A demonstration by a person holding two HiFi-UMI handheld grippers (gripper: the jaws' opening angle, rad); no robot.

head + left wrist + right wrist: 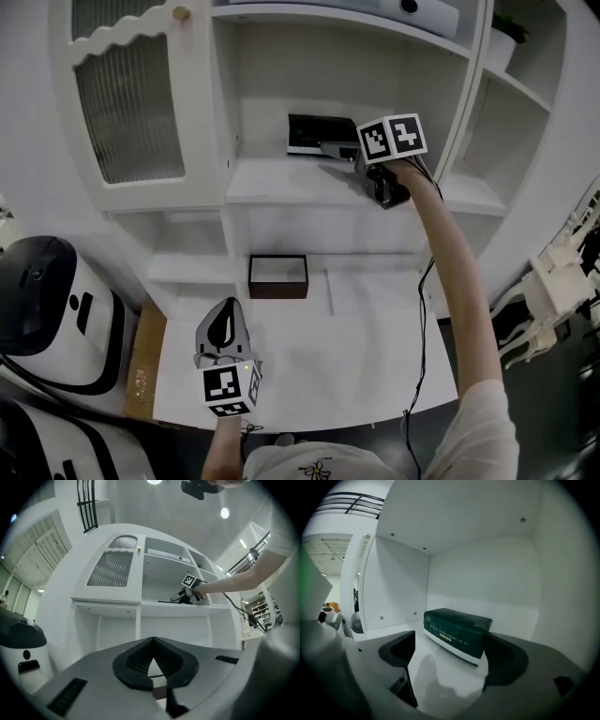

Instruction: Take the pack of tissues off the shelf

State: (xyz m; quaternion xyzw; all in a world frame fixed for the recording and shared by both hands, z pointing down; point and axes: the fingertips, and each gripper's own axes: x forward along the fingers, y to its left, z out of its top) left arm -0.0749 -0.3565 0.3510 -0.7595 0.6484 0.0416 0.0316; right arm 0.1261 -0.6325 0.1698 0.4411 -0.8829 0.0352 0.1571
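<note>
The pack of tissues (457, 632) is a dark green block with a white band along its base and pale print on its long side. It lies flat on the white shelf (272, 183), towards the back of the open compartment. The right tongs (447, 656) are spread wide and grip nothing, with the pack just ahead of their tips. The left tongs (152, 660) are closed together and empty, held low over the white desk (328, 347), near a small brown box (278, 277).

Bright, even indoor light — ceiling lamps (224, 513) glare overhead; the 2 gripper views bend strongly, corners black.
</note>
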